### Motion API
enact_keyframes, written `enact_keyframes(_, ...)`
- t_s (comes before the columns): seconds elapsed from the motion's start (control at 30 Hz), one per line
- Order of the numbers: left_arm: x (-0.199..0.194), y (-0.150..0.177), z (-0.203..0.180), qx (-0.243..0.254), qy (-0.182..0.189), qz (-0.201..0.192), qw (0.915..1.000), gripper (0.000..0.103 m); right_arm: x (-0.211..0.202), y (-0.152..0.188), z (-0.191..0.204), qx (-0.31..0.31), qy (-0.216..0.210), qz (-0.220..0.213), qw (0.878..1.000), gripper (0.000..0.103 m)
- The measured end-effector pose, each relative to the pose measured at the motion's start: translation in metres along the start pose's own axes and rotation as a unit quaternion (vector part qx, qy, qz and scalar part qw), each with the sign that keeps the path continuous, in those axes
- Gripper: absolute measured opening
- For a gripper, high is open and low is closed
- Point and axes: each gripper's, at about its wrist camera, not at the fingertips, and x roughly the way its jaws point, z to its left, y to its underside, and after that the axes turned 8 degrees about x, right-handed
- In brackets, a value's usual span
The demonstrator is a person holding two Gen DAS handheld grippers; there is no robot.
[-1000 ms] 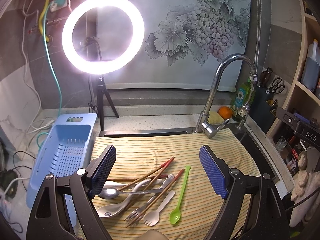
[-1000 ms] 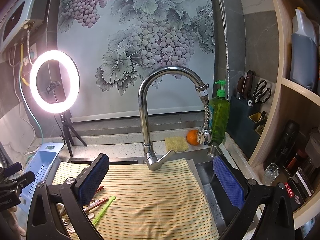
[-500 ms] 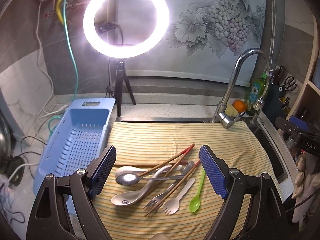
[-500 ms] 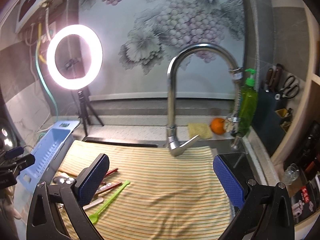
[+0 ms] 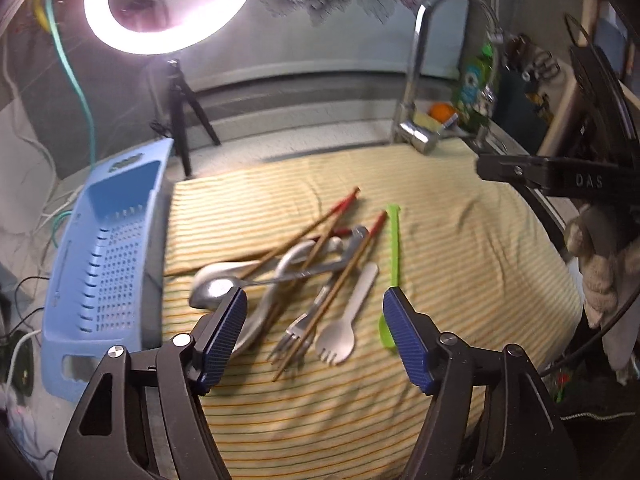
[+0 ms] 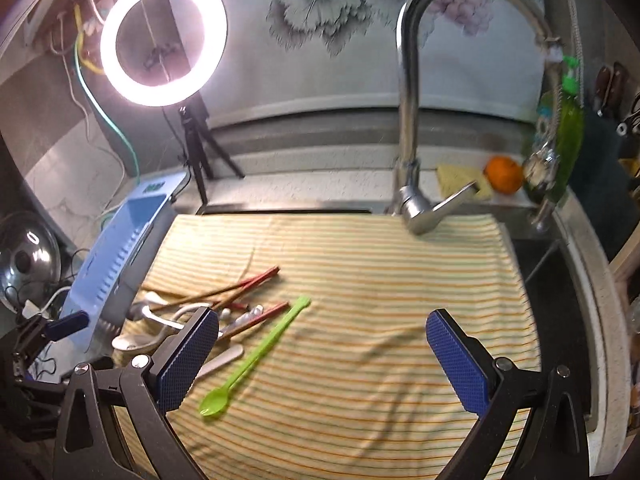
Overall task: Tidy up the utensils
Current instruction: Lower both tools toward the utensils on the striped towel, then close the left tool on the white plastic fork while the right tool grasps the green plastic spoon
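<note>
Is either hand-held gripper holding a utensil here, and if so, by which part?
Nothing is held. The left hand-held gripper and right hand-held gripper are both open above the striped cloth; the utensils lie loose on it.

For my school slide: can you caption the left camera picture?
Open left gripper hovers over jumbled utensils on a striped cloth.

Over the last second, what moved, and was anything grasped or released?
Both grippers came closer to the utensil pile and tilted down toward it: the left gripper now hangs just above it, the right gripper nearer the green spoon. Nothing was grasped or released. Both stayed open and empty; the utensils, striped cloth and blue basket lie as before.
</note>
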Motion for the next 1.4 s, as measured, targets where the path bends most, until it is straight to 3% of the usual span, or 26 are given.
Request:
enact_keyframes(0.13,0.016,0.004,-0.007,0.022,0.047,0.022,0.9984,0.046,0.019,0.008,0.002,0.025,-0.030,0.043,0.998,0.102)
enact_keyframes(0.23,0.026,0.007,-0.010,0.030,0.086,0.033,0.9953,0.024,0.036,0.012,0.002,0.048,-0.050,0.076,0.995,0.082)
enact_keyframes(0.27,0.030,0.007,-0.011,0.031,0.095,0.035,0.9944,0.024,0.043,0.014,0.002,0.057,-0.054,0.091,0.993,0.071)
enact_keyframes(0.33,0.037,0.007,-0.013,0.036,0.113,0.040,0.9921,0.016,0.057,0.020,0.000,0.078,-0.066,0.118,0.988,0.065)
enact_keyframes(0.47,0.051,0.006,-0.019,0.057,0.122,0.056,0.9892,0.016,0.078,0.028,0.000,0.110,-0.081,0.162,0.977,0.046)
enact_keyframes(0.7,0.072,0.008,-0.019,0.076,0.117,0.085,0.9866,0.016,0.100,0.036,0.004,0.134,-0.084,0.197,0.968,0.039)
enact_keyframes(1.23,0.098,0.005,-0.012,0.080,0.116,0.112,0.9837,0.015,0.118,0.036,0.019,0.130,-0.071,0.224,0.963,0.032)
enact_keyframes(1.4,0.099,0.006,-0.011,0.071,0.119,0.113,0.9839,0.014,0.121,0.036,0.022,0.119,-0.057,0.224,0.966,0.019)
